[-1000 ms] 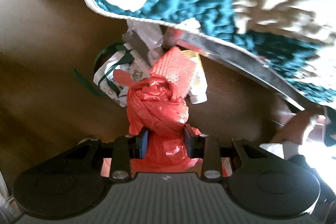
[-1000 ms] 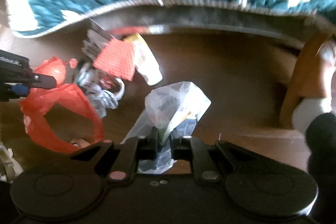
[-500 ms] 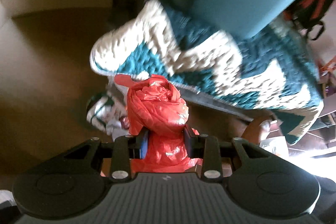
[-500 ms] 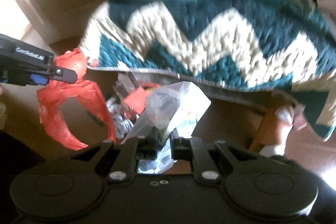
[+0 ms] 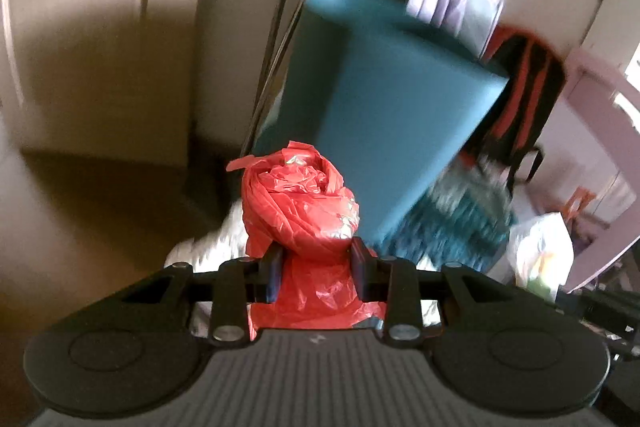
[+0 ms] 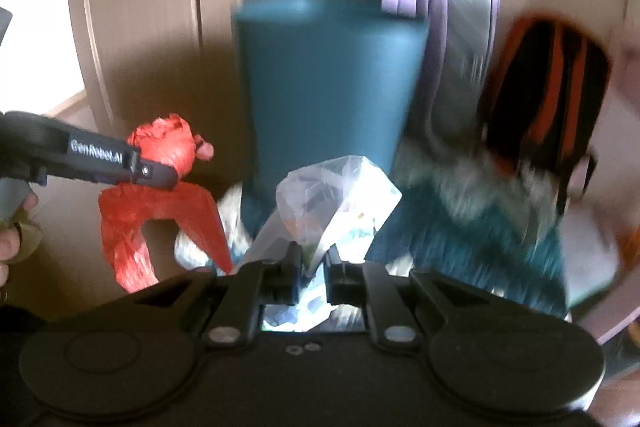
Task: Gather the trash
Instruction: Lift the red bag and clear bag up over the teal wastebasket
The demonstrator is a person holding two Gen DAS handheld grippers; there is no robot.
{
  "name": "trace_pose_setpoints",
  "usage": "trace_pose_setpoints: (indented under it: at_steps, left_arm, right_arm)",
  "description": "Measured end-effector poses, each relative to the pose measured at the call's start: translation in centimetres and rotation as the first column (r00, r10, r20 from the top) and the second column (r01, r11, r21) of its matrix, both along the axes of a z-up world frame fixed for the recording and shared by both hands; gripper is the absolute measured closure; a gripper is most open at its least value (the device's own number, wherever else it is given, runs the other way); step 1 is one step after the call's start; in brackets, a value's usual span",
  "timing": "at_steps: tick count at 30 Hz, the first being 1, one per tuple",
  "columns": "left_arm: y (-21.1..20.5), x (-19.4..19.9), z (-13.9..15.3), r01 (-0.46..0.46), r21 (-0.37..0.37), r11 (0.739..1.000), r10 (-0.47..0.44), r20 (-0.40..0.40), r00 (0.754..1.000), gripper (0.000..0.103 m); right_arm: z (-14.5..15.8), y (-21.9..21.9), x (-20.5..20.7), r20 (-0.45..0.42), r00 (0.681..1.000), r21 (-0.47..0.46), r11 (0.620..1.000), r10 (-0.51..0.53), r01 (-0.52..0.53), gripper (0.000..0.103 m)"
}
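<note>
Red plastic fills the left gripper (image 5: 316, 267): its jaws are clamped on the bunched top of a red bag (image 5: 304, 211), whose handle loops hang free below in the right wrist view. The right gripper (image 6: 310, 273) is closed narrowly on the neck of a clear bag (image 6: 336, 195) holding what looks like wrappers, though the contents are too blurred to name. Both bags are lifted clear and held side by side, near each other but apart. Ahead stand a teal bin (image 6: 324, 75), a purple suitcase (image 6: 452, 39) and a black-and-orange backpack (image 6: 548, 87), with a teal-and-white blanket (image 6: 472, 235) heaped at their foot. The step in hand appears to be carrying the two bags off together. To do it well, keep both pinches firm on the gathered plastic, since thin film slips easily; hold the bags upright so nothing spills, and steer the dangling red loops away from the blanket and the backpack straps.
</note>
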State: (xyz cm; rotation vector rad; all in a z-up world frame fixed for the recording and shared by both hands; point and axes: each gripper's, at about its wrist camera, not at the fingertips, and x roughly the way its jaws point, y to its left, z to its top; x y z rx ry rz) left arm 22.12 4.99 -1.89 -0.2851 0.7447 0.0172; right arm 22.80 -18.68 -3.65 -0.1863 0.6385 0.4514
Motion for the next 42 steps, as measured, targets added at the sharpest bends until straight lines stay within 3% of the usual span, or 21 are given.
trace_pose_setpoints:
  at_steps: [11, 14, 18, 23, 31, 42]
  left_arm:
    - [-1.5, 5.6, 12.3, 0.001, 0.097, 0.995, -0.025, 0.253, 0.967, 0.07]
    - [-2.5, 7.7, 15.0, -0.022, 0.168, 0.986, -0.031, 0.308, 0.951, 0.069]
    - [-3.4, 10.8, 16.4, -0.041, 0.211, 0.977, -0.031, 0.33, 0.944, 0.069]
    - [-4.0, 14.0, 15.3, -0.054, 0.259, 0.964, -0.032, 0.315, 0.948, 0.069]
    - [-4.1, 18.0, 10.1, -0.013, 0.275, 0.961, -0.041, 0.188, 0.981, 0.069]
    - [-5.5, 21.1, 6.0, 0.079, 0.324, 0.943, -0.101, 0.051, 0.994, 0.068]
  right_arm:
    - [12.1, 0.7, 5.9, 0.265, 0.964, 0.023, 1.0, -0.008, 0.001, 0.093]
    - [14.1, 1.2, 7.8, 0.296, 0.955, 0.023, 1.0, -0.023, 0.017, 0.093]
    - [14.8, 2.1, 10.9, 0.281, 0.959, 0.017, 1.0, -0.024, 0.02, 0.093]
    - [14.1, 3.6, 13.4, 0.281, 0.959, -0.018, 0.999, -0.027, 0.034, 0.093]
    - [10.0, 4.9, 17.6, 0.172, 0.985, -0.041, 0.998, -0.034, 0.042, 0.092]
    - [6.2, 5.7, 20.1, 0.075, 0.997, -0.08, 0.997, 0.0, 0.006, 0.084]
